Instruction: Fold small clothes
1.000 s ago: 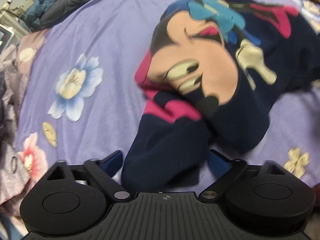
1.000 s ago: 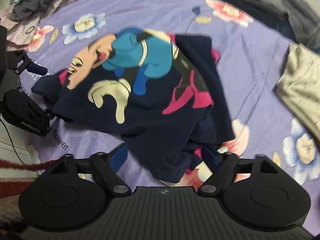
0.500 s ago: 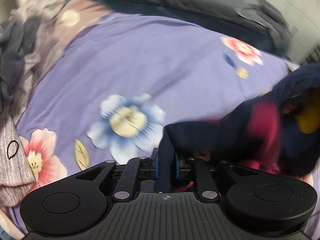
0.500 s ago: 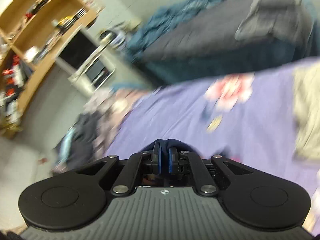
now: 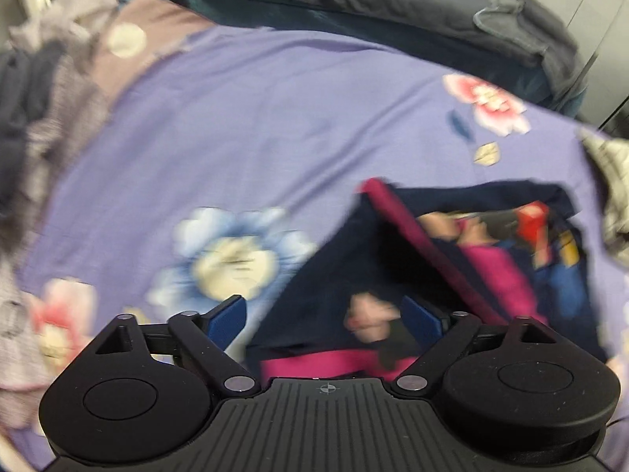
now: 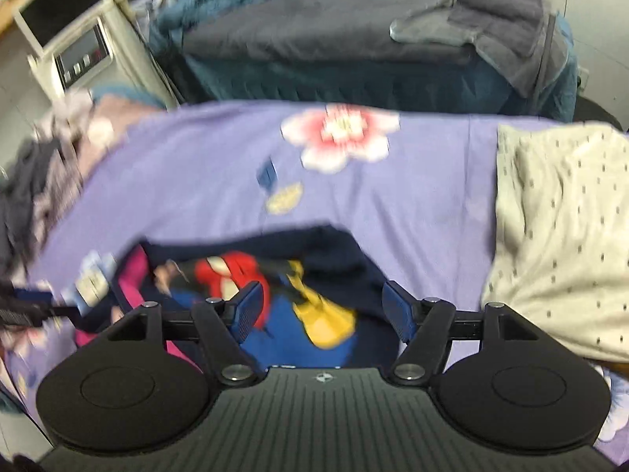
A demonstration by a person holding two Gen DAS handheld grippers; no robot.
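The navy cartoon-print garment (image 5: 464, 259) lies crumpled on the purple floral bedsheet (image 5: 255, 129), in the lower right of the left wrist view and the lower centre of the right wrist view. The left gripper (image 5: 324, 314) is opening, blue pads wide apart, cloth lying between them without being pressed. The right gripper (image 6: 320, 306) is likewise opening over the garment, gripping nothing; a cream dotted cloth (image 6: 558, 228) lies at right.

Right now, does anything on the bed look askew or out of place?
Yes. The navy cartoon shirt lies rumpled on the purple sheet, one pink-lined flap turned back crookedly instead of folded flat. Nothing looks spilled or damaged.
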